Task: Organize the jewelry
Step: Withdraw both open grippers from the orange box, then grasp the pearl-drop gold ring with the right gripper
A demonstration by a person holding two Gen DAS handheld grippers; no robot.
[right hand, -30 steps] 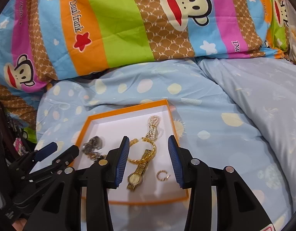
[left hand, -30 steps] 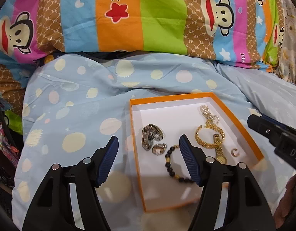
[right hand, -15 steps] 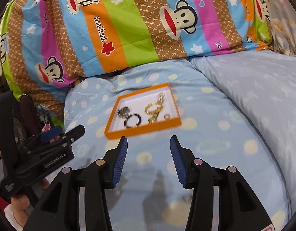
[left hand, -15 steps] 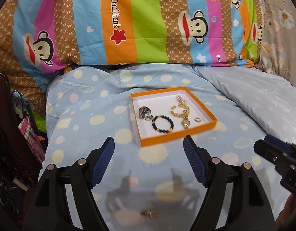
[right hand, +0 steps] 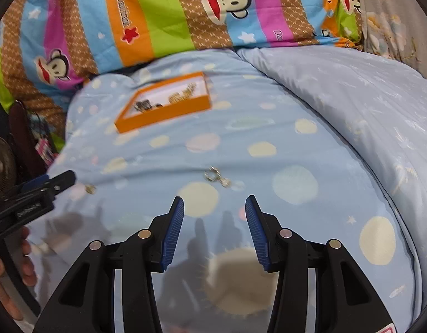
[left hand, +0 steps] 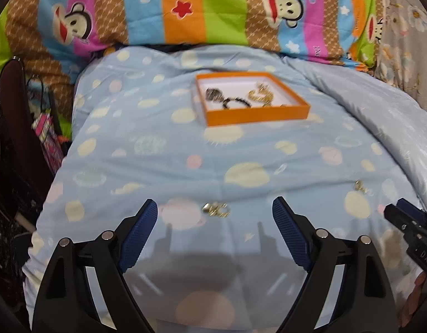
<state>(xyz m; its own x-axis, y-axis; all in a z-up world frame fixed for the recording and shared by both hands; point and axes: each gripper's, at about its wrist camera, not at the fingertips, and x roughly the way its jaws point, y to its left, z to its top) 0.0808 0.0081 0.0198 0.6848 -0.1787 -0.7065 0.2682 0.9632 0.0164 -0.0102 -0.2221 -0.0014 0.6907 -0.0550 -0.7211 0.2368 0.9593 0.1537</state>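
An orange box (left hand: 258, 116) with a white inside sits far up the blue dotted blanket; it is also in the right wrist view (right hand: 163, 116). In it lie a black bead bracelet (left hand: 235, 102), a silver piece (left hand: 212, 94) and gold chains (left hand: 259, 95). A small gold piece (left hand: 216, 209) lies loose on the blanket just beyond my left gripper (left hand: 215, 204), whose jaws are opening with nothing between them. A second loose gold piece (right hand: 216, 176) lies a little ahead of my right gripper (right hand: 215, 201), which is open and empty.
A striped monkey-print quilt (left hand: 213, 8) is piled behind the box. The bed's left edge drops to a dark chair and bags (left hand: 44, 130) and a fan (right hand: 2, 163). A pale blue duvet (right hand: 352, 91) rises on the right. A hand (right hand: 8, 266) holds the left gripper.
Both grippers have drawn back from over the box toward the near end of the bed. The box now looks small and far. Two loose gold pieces have come into view. The left jaws stand wider.
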